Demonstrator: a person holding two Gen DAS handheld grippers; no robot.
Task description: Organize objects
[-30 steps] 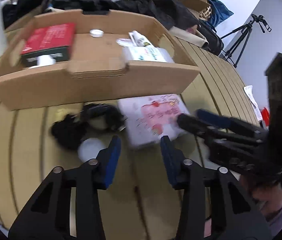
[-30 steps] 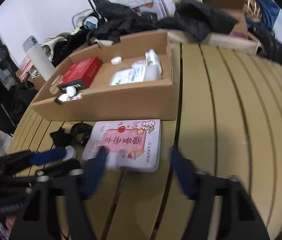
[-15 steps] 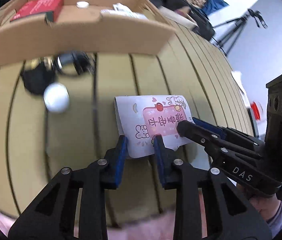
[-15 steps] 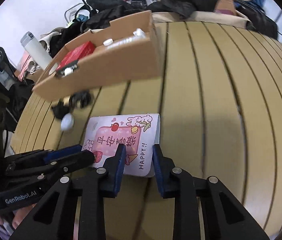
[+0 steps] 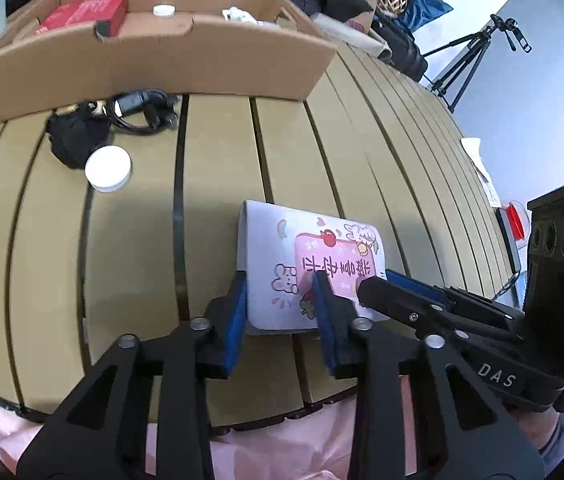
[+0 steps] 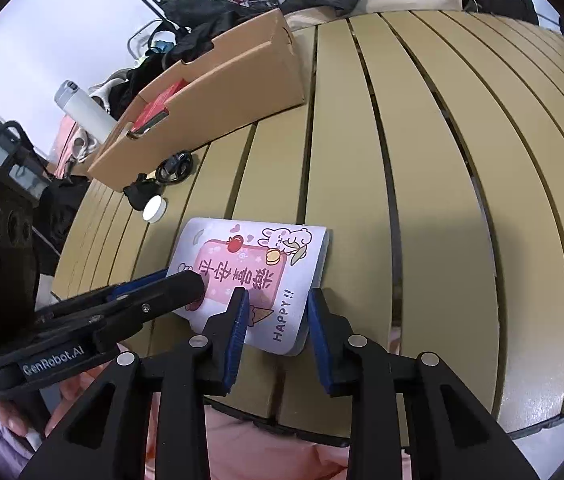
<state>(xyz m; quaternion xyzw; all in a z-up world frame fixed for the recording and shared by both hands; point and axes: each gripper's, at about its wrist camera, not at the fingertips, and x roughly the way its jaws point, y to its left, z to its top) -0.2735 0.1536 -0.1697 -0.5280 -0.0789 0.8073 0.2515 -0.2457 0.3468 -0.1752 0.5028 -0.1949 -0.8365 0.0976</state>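
A flat white pouch with a pink cartoon label is held near the table's front edge; it also shows in the right wrist view. My left gripper is shut on its left near corner. My right gripper is shut on its right near corner, and its fingers show in the left wrist view. The cardboard box stands at the back with a red box and small white items inside.
A white round lid, a black pouch and a coiled black cable lie in front of the box. The slatted table extends to the right. Bags and a tripod stand behind.
Both grippers closed onto the pouch and pulled it from beside the box toward the table's front edge. The lid, black pouch and cable stayed near the box.
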